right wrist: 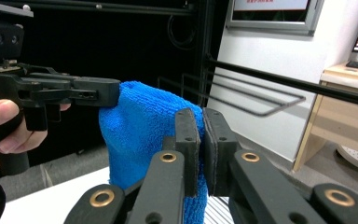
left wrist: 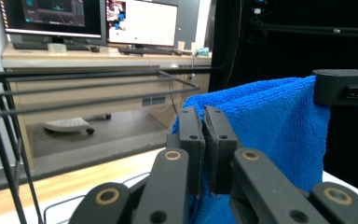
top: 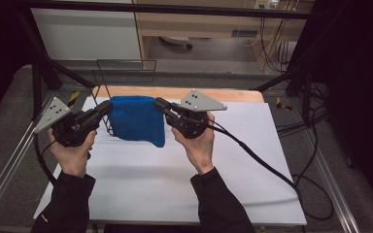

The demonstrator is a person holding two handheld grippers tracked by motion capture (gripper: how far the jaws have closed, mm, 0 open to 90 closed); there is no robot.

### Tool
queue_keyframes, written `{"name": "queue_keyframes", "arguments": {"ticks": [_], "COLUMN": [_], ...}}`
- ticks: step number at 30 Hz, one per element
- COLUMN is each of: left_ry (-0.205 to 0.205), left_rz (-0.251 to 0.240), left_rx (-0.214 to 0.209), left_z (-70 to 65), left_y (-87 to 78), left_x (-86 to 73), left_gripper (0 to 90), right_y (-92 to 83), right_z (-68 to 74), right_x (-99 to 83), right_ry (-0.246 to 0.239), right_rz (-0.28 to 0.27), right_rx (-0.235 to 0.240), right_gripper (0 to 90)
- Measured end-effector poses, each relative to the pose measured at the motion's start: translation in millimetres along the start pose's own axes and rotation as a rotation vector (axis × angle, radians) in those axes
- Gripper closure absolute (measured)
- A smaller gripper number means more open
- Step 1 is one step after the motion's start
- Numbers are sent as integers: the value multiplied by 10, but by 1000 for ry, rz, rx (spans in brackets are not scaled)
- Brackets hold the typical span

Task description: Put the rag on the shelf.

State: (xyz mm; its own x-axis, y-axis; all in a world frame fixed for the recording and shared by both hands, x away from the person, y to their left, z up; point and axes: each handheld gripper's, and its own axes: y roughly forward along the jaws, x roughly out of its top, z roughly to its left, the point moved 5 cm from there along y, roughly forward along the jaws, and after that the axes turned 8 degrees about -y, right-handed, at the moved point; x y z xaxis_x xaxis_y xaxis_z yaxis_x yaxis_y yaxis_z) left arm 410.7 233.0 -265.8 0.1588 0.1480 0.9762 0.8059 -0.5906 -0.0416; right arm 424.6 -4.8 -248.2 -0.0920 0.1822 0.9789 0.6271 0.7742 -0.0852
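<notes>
From the high view I have the blue towel [top: 137, 121] stretched between my left gripper [top: 108, 109] and right gripper [top: 159, 104], above the white table [top: 175, 184] by the wire rack [top: 126, 73]. Left gripper view: jaws pinched shut on its top corner. Right gripper view: same; it's soft, light, droops, so corners suit best

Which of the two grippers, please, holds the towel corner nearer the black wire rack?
The left gripper: it pinches the blue towel right beside the wire rack.
</notes>
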Motion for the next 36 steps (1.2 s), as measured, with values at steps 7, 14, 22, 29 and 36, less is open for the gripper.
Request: {"name": "queue_keyframes", "arguments": {"ticks": [7, 14, 22, 29, 36], "left_ry": [20, 43, 68, 54, 57], "left_rz": [-31, -61, -86, -108, -129], "left_rx": [7, -5, 7, 14, 30], "left_z": [26, -2, 19, 78, 138], "left_y": [1, 9, 33, 50, 56], "left_x": [172, 381, 575, 705, 855], "left_gripper": [864, 864, 864, 864, 864], "right_y": [66, 88, 135, 220, 312], "right_z": [-45, -106, -173, -196, -223], "right_x": [132, 279, 457, 615, 767], "right_ry": [-18, -31, -43, -73, -100], "right_rz": [-21, -50, -80, -84, -93], "right_rx": [-18, -33, -47, -60, -65], "right_gripper": [860, 860, 860, 860, 860]}}
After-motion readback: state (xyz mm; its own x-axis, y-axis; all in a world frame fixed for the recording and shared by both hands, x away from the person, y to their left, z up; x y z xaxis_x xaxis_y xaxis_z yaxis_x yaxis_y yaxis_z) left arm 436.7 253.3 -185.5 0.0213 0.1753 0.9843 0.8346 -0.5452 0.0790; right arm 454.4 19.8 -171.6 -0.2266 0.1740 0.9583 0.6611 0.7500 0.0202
